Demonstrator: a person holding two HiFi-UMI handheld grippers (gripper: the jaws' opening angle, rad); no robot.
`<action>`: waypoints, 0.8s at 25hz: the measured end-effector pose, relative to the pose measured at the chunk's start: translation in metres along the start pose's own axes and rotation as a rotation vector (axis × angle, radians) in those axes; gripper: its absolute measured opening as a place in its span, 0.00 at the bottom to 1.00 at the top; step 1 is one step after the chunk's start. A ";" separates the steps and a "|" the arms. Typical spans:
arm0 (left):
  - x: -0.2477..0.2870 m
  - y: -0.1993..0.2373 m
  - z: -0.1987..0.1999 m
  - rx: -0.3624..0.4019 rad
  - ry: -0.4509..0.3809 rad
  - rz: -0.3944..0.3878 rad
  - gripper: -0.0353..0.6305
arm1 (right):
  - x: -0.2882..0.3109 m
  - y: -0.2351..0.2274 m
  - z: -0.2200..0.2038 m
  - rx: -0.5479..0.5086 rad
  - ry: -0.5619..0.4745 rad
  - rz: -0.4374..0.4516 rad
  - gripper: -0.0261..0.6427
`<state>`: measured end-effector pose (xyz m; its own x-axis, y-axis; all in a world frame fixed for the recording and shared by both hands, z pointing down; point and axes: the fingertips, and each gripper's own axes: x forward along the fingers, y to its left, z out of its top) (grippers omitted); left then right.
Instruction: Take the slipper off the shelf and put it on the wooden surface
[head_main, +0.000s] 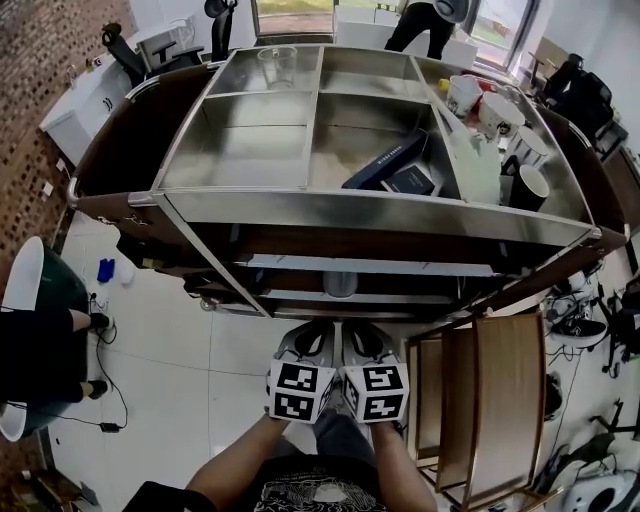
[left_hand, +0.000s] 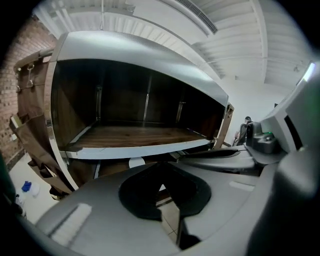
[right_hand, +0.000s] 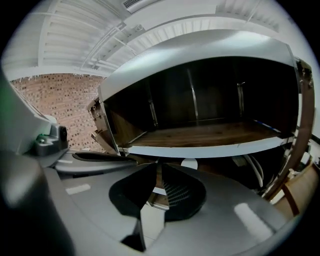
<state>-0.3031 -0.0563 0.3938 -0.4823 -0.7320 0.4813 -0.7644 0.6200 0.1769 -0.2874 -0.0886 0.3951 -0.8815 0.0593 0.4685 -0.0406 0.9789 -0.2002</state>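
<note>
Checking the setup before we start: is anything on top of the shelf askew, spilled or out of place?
A dark blue box lies slanted across the middle front compartment of the shelf, with a smaller dark box beside it. The cups at the right stand in a row; nothing spilled shows.

— What sits on the shelf unit's metal top (head_main: 250, 150)?
— A clear cup (head_main: 277, 65) at the back, two dark blue boxes (head_main: 385, 160) in a middle compartment, and white cups (head_main: 497, 113) on the right.
— And inside?
— A dark wooden shelf (left_hand: 135, 136), pale-edged.
— Below?
— White tiled floor (head_main: 200, 370), with a small blue object (head_main: 105, 269) on it.
</note>
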 end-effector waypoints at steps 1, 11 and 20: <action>0.007 0.003 -0.003 -0.005 0.001 0.001 0.06 | 0.006 -0.004 -0.002 0.004 -0.002 0.001 0.06; 0.062 0.030 -0.034 -0.007 0.020 0.012 0.06 | 0.069 -0.040 -0.036 0.056 -0.033 -0.022 0.07; 0.096 0.054 -0.060 -0.003 0.009 0.014 0.06 | 0.114 -0.070 -0.075 0.017 -0.028 -0.061 0.08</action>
<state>-0.3650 -0.0762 0.5016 -0.4889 -0.7205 0.4918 -0.7565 0.6309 0.1724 -0.3495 -0.1354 0.5269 -0.8898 -0.0056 0.4564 -0.1020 0.9771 -0.1868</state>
